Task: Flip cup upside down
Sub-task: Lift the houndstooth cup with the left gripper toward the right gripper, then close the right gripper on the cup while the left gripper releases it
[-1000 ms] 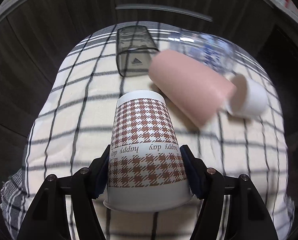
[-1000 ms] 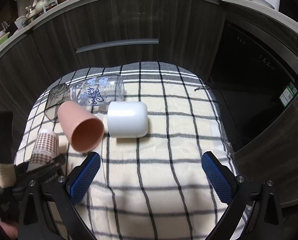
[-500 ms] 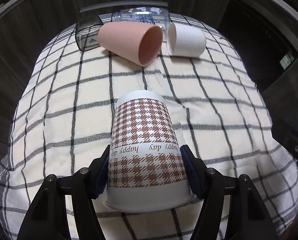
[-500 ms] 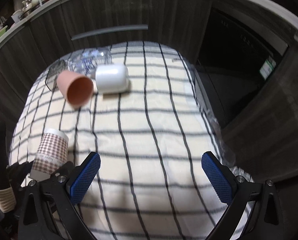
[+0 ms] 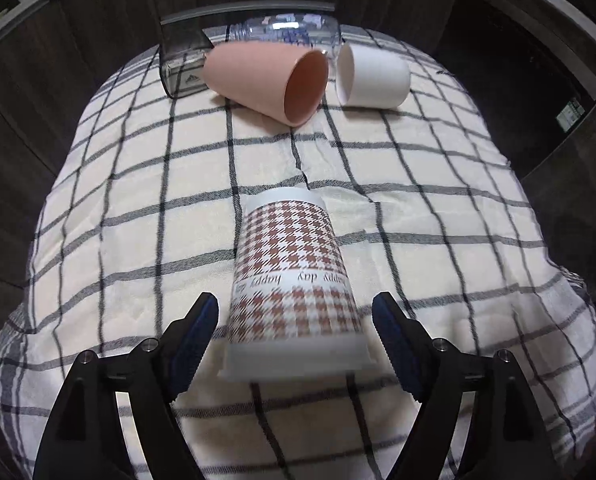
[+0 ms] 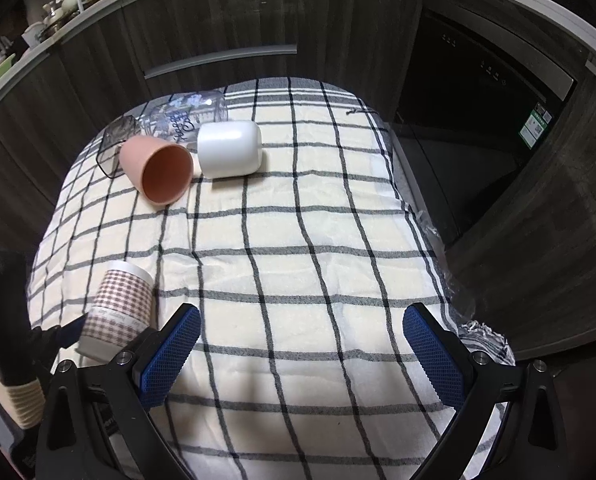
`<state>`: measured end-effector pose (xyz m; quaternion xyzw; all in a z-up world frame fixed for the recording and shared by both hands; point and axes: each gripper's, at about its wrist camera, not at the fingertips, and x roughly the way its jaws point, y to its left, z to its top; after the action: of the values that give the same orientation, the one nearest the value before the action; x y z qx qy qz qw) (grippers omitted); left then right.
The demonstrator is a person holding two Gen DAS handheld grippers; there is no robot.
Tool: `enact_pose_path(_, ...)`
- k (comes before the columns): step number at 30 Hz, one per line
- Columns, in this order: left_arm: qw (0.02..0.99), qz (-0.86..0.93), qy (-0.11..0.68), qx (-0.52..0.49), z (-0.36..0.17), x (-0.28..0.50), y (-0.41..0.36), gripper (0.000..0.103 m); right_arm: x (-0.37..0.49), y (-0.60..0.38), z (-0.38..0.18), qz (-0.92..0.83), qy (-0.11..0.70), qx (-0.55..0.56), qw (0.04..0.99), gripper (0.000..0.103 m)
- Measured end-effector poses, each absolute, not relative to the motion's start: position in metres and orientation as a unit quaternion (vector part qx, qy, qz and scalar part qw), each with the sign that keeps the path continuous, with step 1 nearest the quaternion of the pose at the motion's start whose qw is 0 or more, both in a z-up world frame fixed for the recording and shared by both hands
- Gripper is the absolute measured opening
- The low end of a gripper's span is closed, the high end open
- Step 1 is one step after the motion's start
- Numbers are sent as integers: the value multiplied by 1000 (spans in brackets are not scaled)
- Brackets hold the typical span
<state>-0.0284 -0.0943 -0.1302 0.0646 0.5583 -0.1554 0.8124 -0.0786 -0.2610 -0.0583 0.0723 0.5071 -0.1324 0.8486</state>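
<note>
The houndstooth paper cup (image 5: 292, 280) stands rim-down on the checked cloth (image 5: 138, 200) between the left gripper (image 5: 296, 316) pads, jaws apart (right gripper (image 6: 309, 344) wide open, farther off)

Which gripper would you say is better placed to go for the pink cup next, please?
Probably the right gripper: it is open and empty, facing the cloth with the pink cup lying on its side ahead. The left gripper, open, still straddles the inverted paper cup.
</note>
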Motion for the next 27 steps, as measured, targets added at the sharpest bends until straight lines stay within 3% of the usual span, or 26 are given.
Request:
enact_pose_path(10,866,-85,487,80,-54,-42,-38,85,-35,-219,-24,-56,531,73,843,102)
enact_pose_path(27,873,8,488,13,-64,10,56,86,67,-141,-138,16,755,96,649,85)
